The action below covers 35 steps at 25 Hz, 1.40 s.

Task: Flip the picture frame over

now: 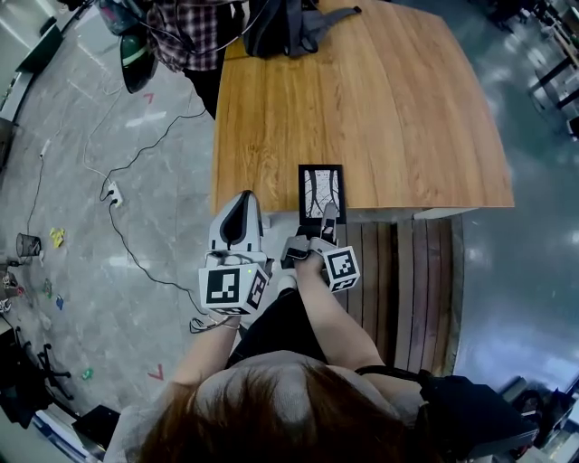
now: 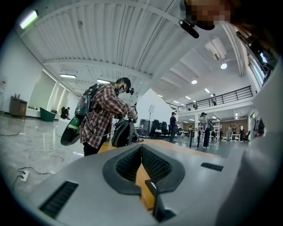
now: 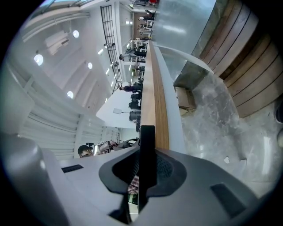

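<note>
The picture frame (image 1: 321, 191), black-edged with a pale picture facing up, lies flat at the near edge of the wooden table (image 1: 389, 108). My right gripper (image 1: 327, 218) is shut on the frame's near edge. In the right gripper view the frame (image 3: 147, 152) shows edge-on as a black bar clamped between the jaws, and the gripper (image 3: 147, 170) is rolled on its side. My left gripper (image 1: 242, 210) sits just left of the frame at the table's near edge. Its jaws meet at the tips (image 2: 141, 148) with nothing between them.
A person in a plaid shirt (image 1: 185, 36) stands at the far left corner of the table, beside a dark backpack (image 1: 285, 27) on the tabletop. Cables and a power strip (image 1: 110, 192) lie on the floor to the left. Slatted wooden boards (image 1: 403, 271) lie below the table's near right.
</note>
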### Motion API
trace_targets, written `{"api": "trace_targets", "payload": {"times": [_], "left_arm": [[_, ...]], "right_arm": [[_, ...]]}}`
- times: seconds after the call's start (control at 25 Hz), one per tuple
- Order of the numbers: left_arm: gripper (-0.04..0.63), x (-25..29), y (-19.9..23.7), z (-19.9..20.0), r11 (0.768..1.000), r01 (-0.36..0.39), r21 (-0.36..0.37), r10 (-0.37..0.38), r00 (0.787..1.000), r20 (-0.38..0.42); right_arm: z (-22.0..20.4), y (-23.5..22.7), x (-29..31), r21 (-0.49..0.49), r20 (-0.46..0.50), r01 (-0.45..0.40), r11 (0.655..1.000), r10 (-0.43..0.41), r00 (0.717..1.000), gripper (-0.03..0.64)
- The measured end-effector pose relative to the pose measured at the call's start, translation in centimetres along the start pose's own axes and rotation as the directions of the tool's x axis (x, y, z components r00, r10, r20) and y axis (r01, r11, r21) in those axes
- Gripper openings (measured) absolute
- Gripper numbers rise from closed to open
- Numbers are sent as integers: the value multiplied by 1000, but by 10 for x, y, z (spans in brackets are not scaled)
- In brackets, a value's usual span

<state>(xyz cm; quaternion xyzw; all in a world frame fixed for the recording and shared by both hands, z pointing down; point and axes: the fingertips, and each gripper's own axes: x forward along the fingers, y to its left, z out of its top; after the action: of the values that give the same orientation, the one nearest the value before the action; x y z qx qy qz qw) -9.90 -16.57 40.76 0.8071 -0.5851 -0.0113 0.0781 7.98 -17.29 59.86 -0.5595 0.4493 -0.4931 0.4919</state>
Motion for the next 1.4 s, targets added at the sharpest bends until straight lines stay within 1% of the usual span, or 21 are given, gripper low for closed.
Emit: {"api": "trace_targets", "payload": {"times": [0.12, 0.28, 0.56, 0.72, 0.8, 0.96, 1.16, 1.2, 1.32, 1.4], "left_arm": [[8, -1, -2, -2, 1000, 7, 2, -7, 1000, -5], [8, -1, -5, -2, 1000, 15, 3, -15, 1000, -4], [8, -3, -1, -4, 1000, 10, -12, -10, 1000, -8], [8, -2, -4, -5, 1000, 19, -10, -20, 1000, -9], [8, 1, -6, -5, 1000, 31, -3, -31, 1000, -7], [8, 2, -8, -6, 999, 38, 1, -38, 999, -6], [8, 5, -15, -5, 999, 53, 12, -52, 999, -7], [8, 6, -16, -4, 998, 56, 13, -56, 998, -7], [8, 6, -17, -1, 998, 59, 18, -59, 998, -2], [8, 7, -17, -1, 998, 56, 15, -56, 998, 1]], "right_arm": [[-1, -1, -2, -17, -10, 11, 1000, -12, 1000, 37], [-2, -12, -7, -16, -24, 66, 998, -67, 997, 40], [-5, -13, -5, -44, -70, 48, 998, -51, 996, 57], [-6, -9, -5, -107, -119, 47, 993, -60, 991, 60], [-6, -4, -3, -138, -140, 35, 990, -54, 989, 114], [-10, -1, -5, -180, -185, 25, 983, -59, 981, 172], [-11, -2, -5, -209, -228, 16, 978, -64, 971, 186], [-14, -2, -5, -207, -239, 21, 978, -71, 968, 201], [-20, -11, -14, -204, -267, 62, 977, -116, 957, 213], [-21, -18, -20, -231, -293, 76, 970, -144, 945, 213]]}}
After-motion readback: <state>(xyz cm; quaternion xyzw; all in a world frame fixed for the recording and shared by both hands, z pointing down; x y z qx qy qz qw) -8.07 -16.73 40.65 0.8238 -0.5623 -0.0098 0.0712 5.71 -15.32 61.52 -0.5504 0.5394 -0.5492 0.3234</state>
